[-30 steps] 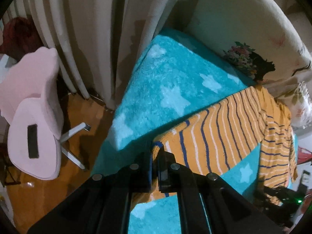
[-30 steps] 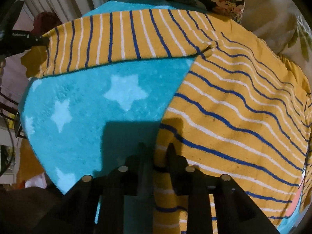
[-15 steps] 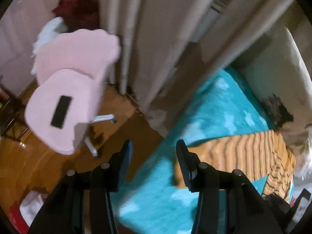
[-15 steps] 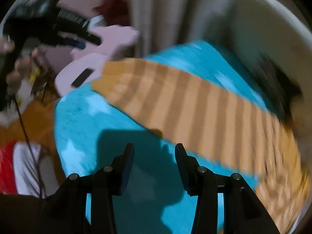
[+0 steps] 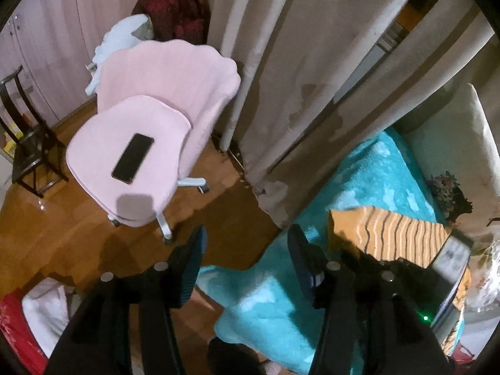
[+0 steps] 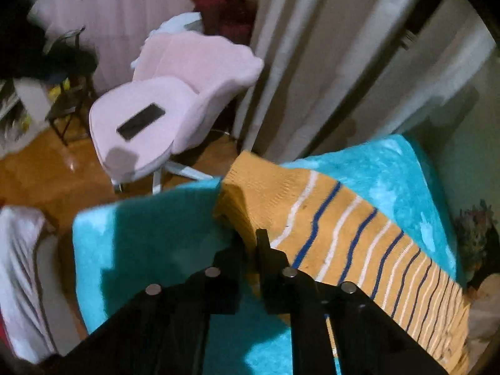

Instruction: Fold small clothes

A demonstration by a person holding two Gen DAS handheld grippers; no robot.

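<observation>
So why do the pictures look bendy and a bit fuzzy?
Left wrist view: round lens bends the curtains, corners go black, chair stays sharp. Right wrist view: chair and curtains smeared, the tool's dark shadow lies on the blue blanket, striped top fairly clear.

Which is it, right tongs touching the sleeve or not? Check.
Touching. The right wrist view shows the right tongs pinching the sleeve cuff.

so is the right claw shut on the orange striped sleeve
Shut on it: the right claw has just closed, pinching the orange striped knit sleeve near its cuff.
</observation>
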